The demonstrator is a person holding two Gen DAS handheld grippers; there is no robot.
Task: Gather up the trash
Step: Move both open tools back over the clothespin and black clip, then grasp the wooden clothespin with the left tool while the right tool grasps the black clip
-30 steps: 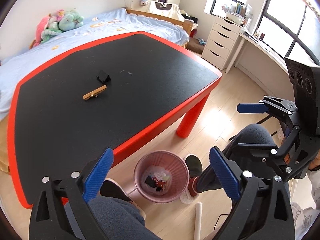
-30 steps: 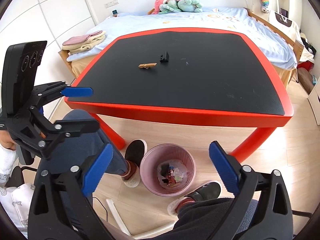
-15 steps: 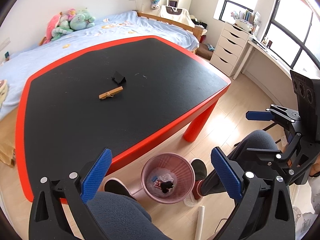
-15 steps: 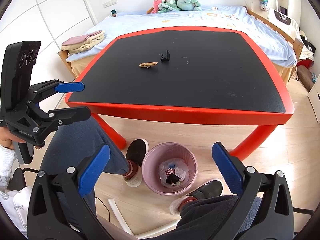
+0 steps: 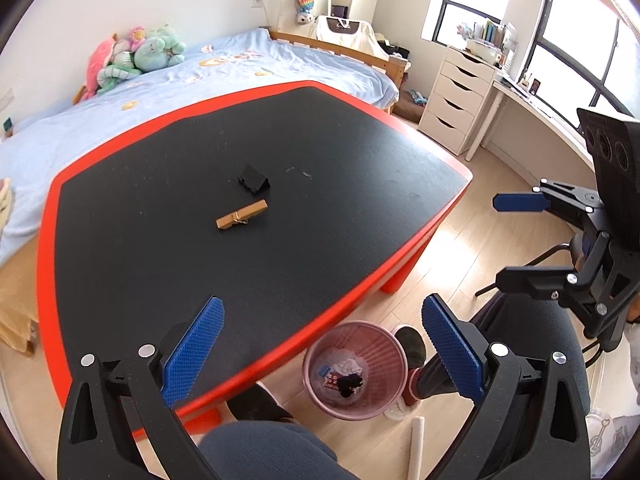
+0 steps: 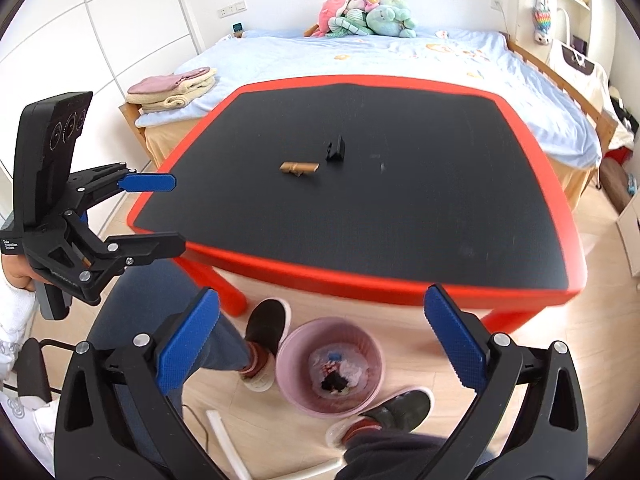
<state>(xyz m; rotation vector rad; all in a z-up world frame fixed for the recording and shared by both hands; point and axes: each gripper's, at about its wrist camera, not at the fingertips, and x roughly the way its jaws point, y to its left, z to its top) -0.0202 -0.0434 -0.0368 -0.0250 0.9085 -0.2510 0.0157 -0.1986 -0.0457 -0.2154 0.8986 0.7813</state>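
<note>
- Left gripper (image 5: 322,350) is held above the near edge of the table (image 5: 404,258); its blue pads (image 5: 194,350) stand wide apart with nothing between them
- Right gripper (image 6: 320,346) is likewise spread wide and holds nothing; it hangs over the floor in front of the table, above the bin (image 6: 330,366)
- Each gripper shows in the other's view: the right one at the right edge of the left view (image 5: 516,236), the left one at the left edge of the right view (image 6: 160,214), both with fingers parted
- Two bits of trash lie on the black tabletop, near its middle: a wooden clothespin (image 5: 241,215) and a black binder clip (image 5: 253,179)
- The clip sits just beyond the clothespin, close to it but not touching; in the right view the clip (image 6: 335,148) is just right of the clothespin (image 6: 300,167)
- The pink bin (image 5: 355,369) stands on the wooden floor just off the table's near edge, between the person's two shoes (image 6: 267,334)
- Inside the bin lies a heap of scraps: white paper, something black, a small blue piece, a red-and-white wrapper
- A white tube (image 6: 226,444) lies on the floor near the person's feet
- Behind the table stands a bed (image 6: 400,56) with a light blue cover, plush toys (image 6: 362,14) at its head and folded towels (image 6: 176,88) at one corner
- A white drawer unit (image 5: 460,100) stands by the window beyond the table's far right corner
</note>
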